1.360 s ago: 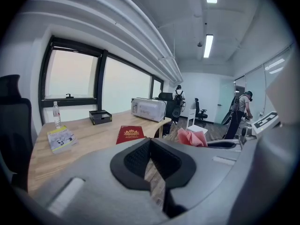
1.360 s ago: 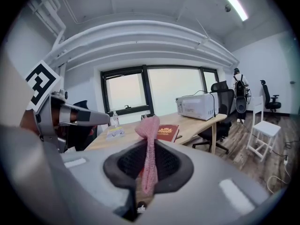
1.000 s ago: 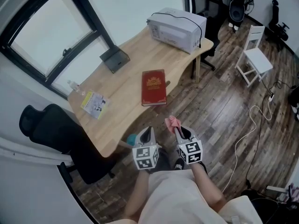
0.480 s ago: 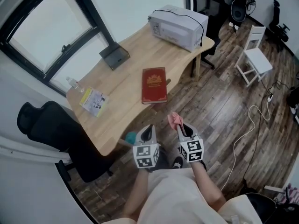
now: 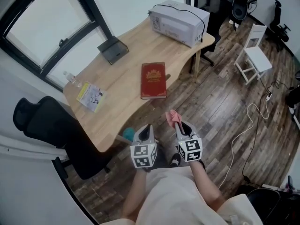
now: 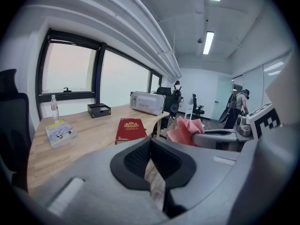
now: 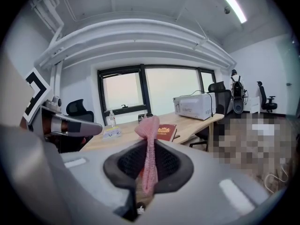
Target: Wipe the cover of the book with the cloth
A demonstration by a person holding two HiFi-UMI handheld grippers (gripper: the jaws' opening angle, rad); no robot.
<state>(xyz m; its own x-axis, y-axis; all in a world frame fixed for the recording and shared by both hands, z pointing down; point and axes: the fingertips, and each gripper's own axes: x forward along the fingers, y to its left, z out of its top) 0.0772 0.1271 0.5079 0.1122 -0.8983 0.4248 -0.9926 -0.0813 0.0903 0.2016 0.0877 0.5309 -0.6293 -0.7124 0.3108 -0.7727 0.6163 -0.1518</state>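
Note:
A dark red book (image 5: pixel 153 80) with gold print lies flat near the front edge of the wooden table (image 5: pixel 122 102). It also shows in the left gripper view as the book (image 6: pixel 131 128) and in the right gripper view as the book (image 7: pixel 165 131). Both grippers hang low before the person's body, short of the table and apart from the book. My right gripper (image 5: pixel 180 125) is shut on a pink cloth (image 5: pixel 172 118), which sticks up between its jaws as the cloth (image 7: pixel 150 139). My left gripper (image 5: pixel 146 128) is shut with nothing held (image 6: pixel 151 142).
On the table stand a white machine (image 5: pixel 178 17), a black tray (image 5: pixel 113 50), a booklet (image 5: pixel 90 96) and a bottle (image 5: pixel 70 80). A black office chair (image 5: pixel 47 125) stands at the left and a white chair (image 5: pixel 255 55) at the right. A cable (image 5: pixel 248 125) lies on the wood floor.
The table and the book sit a little higher and further left in the head view. Both grippers keep their pose, and the cloth stays in the right one.

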